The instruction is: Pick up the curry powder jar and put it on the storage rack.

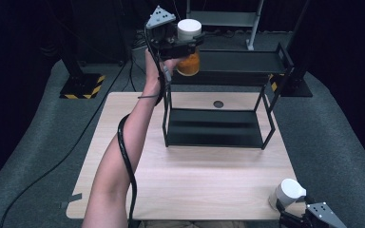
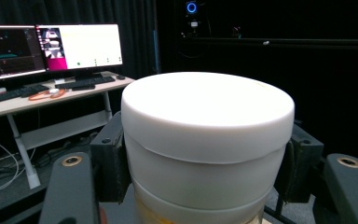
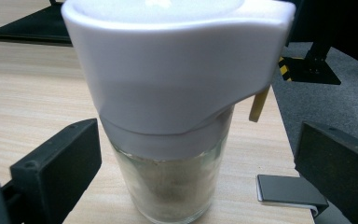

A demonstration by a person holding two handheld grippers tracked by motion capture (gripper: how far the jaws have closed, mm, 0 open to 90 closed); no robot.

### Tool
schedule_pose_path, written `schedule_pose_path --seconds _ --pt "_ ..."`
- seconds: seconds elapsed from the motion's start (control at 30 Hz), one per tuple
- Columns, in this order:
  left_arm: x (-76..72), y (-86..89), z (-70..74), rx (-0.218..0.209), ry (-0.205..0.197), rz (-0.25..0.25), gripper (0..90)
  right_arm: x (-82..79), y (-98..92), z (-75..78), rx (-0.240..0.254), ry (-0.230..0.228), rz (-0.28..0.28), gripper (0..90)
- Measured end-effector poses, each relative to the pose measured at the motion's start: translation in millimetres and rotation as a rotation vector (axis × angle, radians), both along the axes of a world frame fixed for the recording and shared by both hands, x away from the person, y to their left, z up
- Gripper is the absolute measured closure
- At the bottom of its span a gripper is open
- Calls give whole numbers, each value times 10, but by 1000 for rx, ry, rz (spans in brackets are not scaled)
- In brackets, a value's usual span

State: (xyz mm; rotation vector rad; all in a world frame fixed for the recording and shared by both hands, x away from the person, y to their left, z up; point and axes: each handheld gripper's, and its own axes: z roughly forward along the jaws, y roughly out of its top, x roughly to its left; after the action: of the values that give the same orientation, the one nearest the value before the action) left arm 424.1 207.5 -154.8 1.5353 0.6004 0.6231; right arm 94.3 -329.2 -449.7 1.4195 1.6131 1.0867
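Clamping a round jar [image 1: 189, 47] with a smooth white cap and orange contents, the left gripper [image 1: 180, 45] was raised at the far left, level with the top tier of a black metal shelf [image 1: 218, 128]. Its jaws pressed the jar's neck from both sides. The left gripper view brought out the cap's matte plastic and stepped rim [image 2: 207, 121], plus a desk with two lit monitors [image 2: 51, 49] behind it. The table [image 1: 190, 175] was pale wood with fine grain, ringed by grey carpet.

At the near right corner, a second jar [image 1: 287, 192] stood on the table, just beside the right gripper [image 1: 294, 211]. The right gripper view showed what the high view could not: clear glass walls [image 3: 172, 182], pale powder inside, and a white flip cap with a lip. Its black jaws stood wide on either side of the jar, touching nothing.
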Motion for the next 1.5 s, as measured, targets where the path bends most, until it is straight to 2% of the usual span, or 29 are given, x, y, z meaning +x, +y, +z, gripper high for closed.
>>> schedule_pose_path --seconds 0.43,0.9,1.1,1.5 --pt "153 -73 55 18 1 39 337 -2 -19 -7 1 1 1 0" --pt "309 -179 62 40 40 82 336 -7 -21 -9 4 -5 8 0" --pt "367 -206 25 37 61 91 336 -11 -24 -9 3 -5 7 0" --pt "407 -236 -122 10 66 161 336 -29 -27 0 0 -9 4 0"
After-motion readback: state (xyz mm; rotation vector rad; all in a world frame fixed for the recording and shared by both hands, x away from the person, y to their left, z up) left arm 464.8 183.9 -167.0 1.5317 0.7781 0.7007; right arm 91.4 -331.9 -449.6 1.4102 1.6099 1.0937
